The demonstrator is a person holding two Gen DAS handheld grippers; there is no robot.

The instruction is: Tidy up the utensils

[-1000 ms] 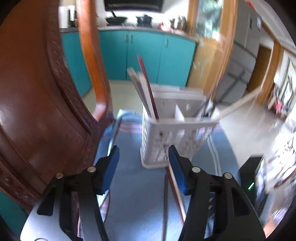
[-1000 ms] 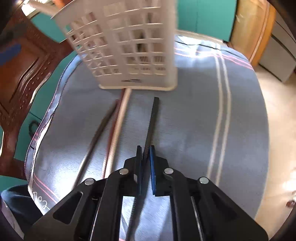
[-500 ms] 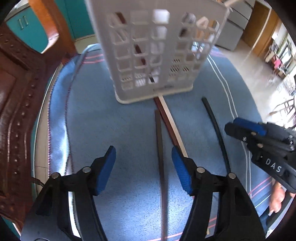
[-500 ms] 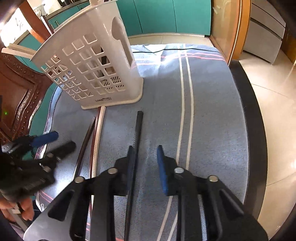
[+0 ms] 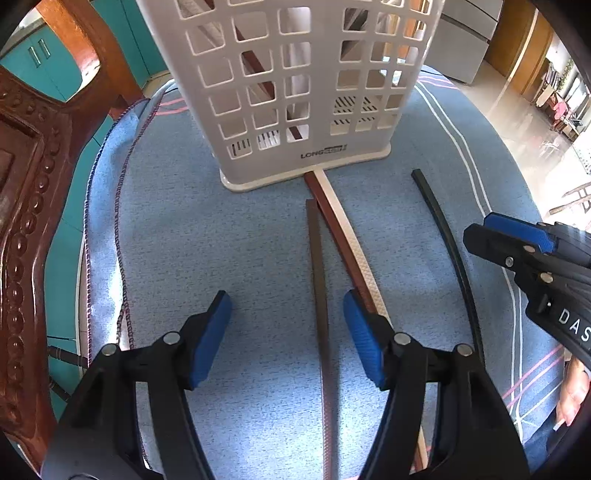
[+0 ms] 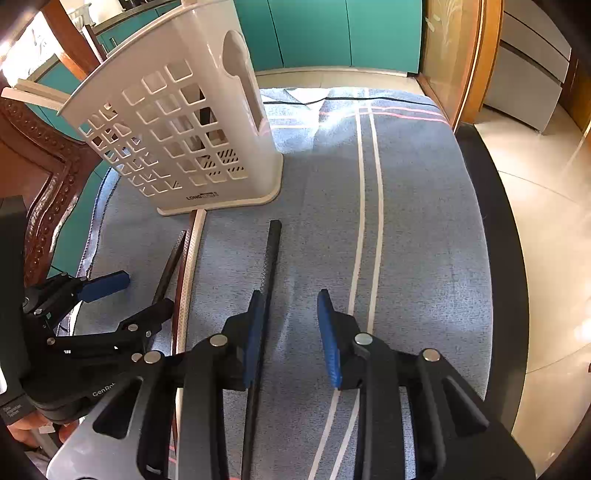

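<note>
A white slotted utensil basket stands on the blue cloth with chopsticks inside. Before it lie a dark brown chopstick, a red-brown one and a cream one side by side. A black chopstick lies apart to the right. My left gripper hovers open, low over the cloth, with the dark brown chopstick between its jaws, untouched. My right gripper has its jaws opening; the black chopstick rests on the cloth along its left finger, not pinched.
A carved wooden chair crowds the left side of the table. The table's dark rim curves down the right, with tiled floor beyond. Teal cabinets stand behind. A person's hand shows at the right edge.
My left gripper dropped and tilted down from facing the basket to hovering over the chopsticks. My right gripper was shut on the black chopstick, then opened and let it go.
</note>
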